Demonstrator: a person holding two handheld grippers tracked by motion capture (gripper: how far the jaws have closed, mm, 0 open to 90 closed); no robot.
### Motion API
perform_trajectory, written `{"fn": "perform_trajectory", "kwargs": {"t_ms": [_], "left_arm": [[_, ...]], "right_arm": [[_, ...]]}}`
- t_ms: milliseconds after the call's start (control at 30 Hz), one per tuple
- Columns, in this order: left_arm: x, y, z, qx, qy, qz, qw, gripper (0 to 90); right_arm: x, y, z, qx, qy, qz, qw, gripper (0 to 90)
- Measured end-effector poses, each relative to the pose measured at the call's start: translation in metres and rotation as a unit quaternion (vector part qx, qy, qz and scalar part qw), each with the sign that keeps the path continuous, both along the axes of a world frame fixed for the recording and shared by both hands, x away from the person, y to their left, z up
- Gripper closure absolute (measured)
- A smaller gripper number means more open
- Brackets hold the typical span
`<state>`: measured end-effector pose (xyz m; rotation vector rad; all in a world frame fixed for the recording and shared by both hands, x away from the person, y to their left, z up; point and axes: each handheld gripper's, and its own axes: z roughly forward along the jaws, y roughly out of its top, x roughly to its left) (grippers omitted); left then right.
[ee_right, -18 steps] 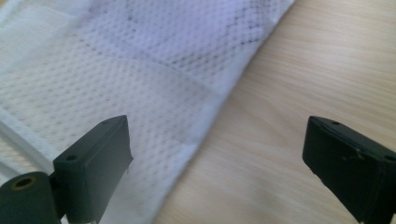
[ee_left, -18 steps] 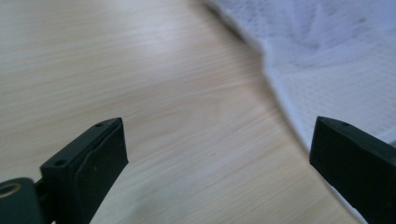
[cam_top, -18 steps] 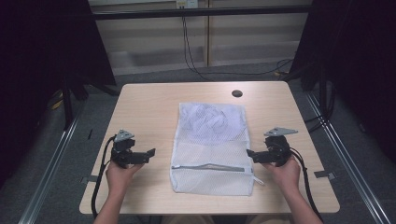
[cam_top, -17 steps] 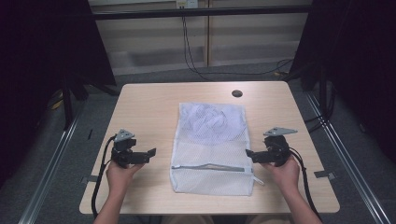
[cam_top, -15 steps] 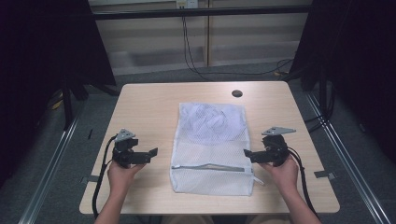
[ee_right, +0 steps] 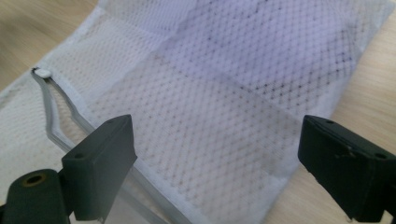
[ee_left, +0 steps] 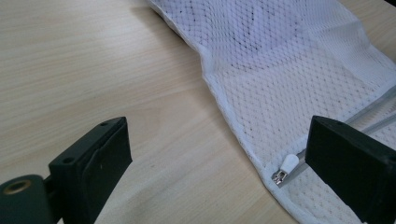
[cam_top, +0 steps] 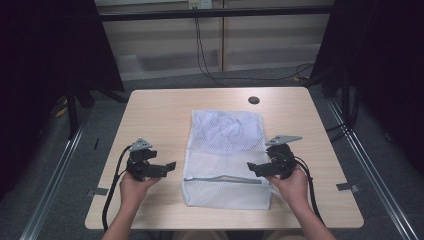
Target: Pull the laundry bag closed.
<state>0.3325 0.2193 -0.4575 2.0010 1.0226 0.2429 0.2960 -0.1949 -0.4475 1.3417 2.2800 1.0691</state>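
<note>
High view shows left tool (cam_top: 169,166) and right tool (cam_top: 251,167), both spread, flanking mesh laundry bag (cam_top: 225,150) on bench (cam_top: 160,110).

A light wood-grain counter (cam_top: 160,115) with rounded corners is standing on a grey floor (cam_top: 165,80). A white mesh laundry bag (cam_top: 225,155) is lying flat on its middle, reaching almost to the near edge, its grey zipper (cam_top: 225,179) running across the near part, with the white zipper pull (ee_left: 288,164) sitting at the bag's left end. A small dark round hole (cam_top: 253,100) is showing near the far edge.
</note>
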Motion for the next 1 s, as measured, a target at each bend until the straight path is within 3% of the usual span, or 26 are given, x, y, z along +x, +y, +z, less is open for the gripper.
{"fn": "perform_trajectory", "kwargs": {"t_ms": [133, 367, 667, 1000], "left_arm": [[0.000, -0.001, 0.000, -0.003, 0.003, -0.005, 1.0000, 7.5], [0.000, -0.002, 0.000, 0.003, 0.008, -0.016, 0.9998, 8.2], [-0.002, -0.002, 0.001, 0.011, 0.008, -0.019, 0.9997, 8.9], [-0.003, -0.004, 0.002, 0.011, 0.011, -0.034, 0.9993, 9.2]], "right_arm": [[0.002, 0.014, 0.002, 0.018, 0.013, 0.013, 0.9997, 12.3], [0.007, 0.036, -0.002, 0.019, 0.023, 0.032, 0.9990, 13.2], [0.012, 0.053, 0.000, 0.033, 0.038, 0.030, 0.9983, 14.8], [0.015, 0.071, 0.001, 0.030, 0.042, 0.042, 0.9978, 17.0]]}}
